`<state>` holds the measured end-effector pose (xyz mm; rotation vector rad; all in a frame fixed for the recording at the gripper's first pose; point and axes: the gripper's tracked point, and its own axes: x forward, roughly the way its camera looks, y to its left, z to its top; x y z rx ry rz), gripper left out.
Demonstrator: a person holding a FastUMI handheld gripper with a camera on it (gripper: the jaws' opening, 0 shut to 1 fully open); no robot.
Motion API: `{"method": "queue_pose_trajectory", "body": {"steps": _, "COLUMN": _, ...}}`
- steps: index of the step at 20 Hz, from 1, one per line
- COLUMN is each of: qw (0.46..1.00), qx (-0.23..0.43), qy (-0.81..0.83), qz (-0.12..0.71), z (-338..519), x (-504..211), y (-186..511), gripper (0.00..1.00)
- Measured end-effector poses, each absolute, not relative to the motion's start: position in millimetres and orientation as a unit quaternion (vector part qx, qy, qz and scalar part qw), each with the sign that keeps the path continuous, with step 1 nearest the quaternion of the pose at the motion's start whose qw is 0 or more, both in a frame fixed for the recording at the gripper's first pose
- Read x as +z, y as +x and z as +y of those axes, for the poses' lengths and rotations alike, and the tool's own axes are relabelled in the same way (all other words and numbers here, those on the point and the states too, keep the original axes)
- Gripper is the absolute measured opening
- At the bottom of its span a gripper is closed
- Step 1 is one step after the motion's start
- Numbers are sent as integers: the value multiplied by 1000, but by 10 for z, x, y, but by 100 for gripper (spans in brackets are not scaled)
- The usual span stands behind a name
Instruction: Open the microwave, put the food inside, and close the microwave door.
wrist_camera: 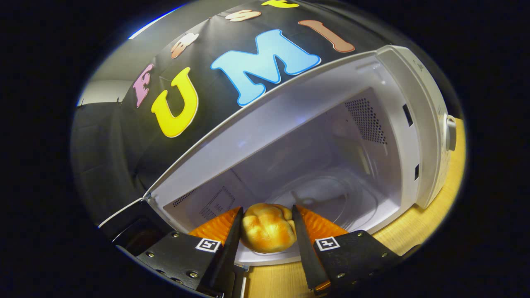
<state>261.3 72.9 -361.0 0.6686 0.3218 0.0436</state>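
Looking along my claw [267, 223], I grip the bread roll [268, 232] between both fingers, right at the open microwave [290, 136]'s front sill, with its glass turntable [331, 198] just beyond. The roll looks light, soft and squashy, so I judge a gentle hold across its sides suits it.

Gripper [267, 227] is tilted relative to the scene, fingers pointing forward and slightly converging. Both fingers [227, 244] press on the flanks of a bread roll [268, 232], which sits clamped between them near the fingertips.
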Motion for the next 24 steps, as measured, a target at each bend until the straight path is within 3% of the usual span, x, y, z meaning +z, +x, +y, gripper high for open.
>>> {"method": "queue_pose_trajectory", "body": {"steps": 6, "qw": 919, "qx": 1, "qy": 352, "qz": 177, "z": 696, "x": -3893, "y": 2805, "gripper": 68}}
{"method": "queue_pose_trajectory", "body": {"steps": 10, "qw": 909, "qx": -8, "qy": 381, "qz": 171, "z": 695, "x": -3967, "y": 2937, "gripper": 81}}
{"method": "queue_pose_trajectory", "body": {"steps": 13, "qw": 910, "qx": -2, "qy": 378, "qz": 172, "z": 747, "x": -4006, "y": 3007, "gripper": 96}}
{"method": "queue_pose_trajectory", "body": {"steps": 19, "qw": 914, "qx": 5, "qy": 362, "qz": 181, "z": 715, "x": -3713, "y": 2713, "gripper": 96}}
{"method": "queue_pose_trajectory", "body": {"steps": 24, "qw": 927, "qx": 84, "qy": 335, "qz": 148, "z": 805, "x": -2896, "y": 1976, "gripper": 96}}
